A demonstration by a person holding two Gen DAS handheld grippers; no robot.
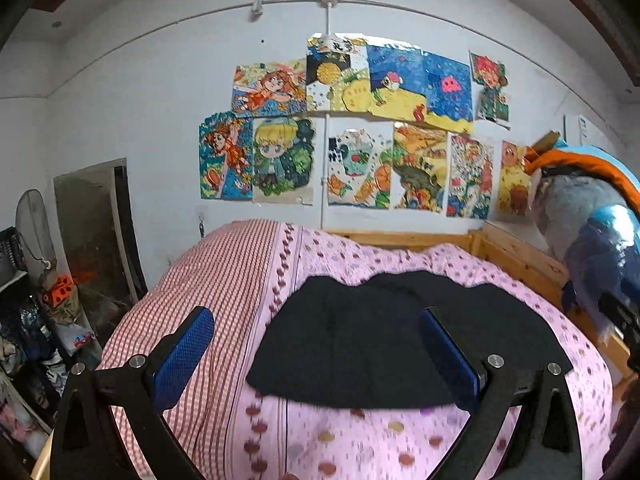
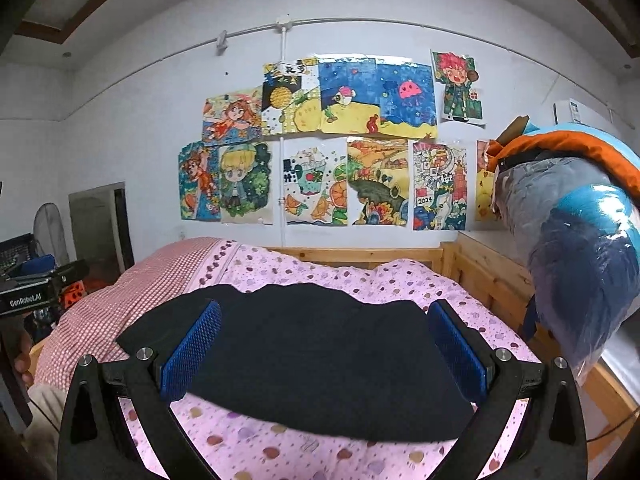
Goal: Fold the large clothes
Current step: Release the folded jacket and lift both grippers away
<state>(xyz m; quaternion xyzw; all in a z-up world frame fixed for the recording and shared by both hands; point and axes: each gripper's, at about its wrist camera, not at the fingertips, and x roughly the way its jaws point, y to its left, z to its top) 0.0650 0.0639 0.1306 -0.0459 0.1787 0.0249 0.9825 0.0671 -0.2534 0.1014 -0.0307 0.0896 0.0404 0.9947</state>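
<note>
A black garment [image 1: 384,340] lies folded flat on the pink dotted bedspread [image 1: 340,440], its far edge wavy. My left gripper [image 1: 316,316] hovers above the garment's near left part, open, with nothing between its blue pads. In the right wrist view the same black garment [image 2: 320,356] fills the middle of the bed. My right gripper [image 2: 324,310] hangs over it, open and holding nothing. The left gripper's black body [image 2: 36,292] shows at the far left edge of the right wrist view.
A red-checked cover [image 1: 224,280] lies on the bed's left side. A wooden bed frame [image 2: 488,272] borders the far and right sides. Bagged blue and orange bedding [image 2: 580,240] bulges at the right. Clutter and a fan [image 1: 36,232] stand left. Drawings [image 2: 320,152] cover the wall.
</note>
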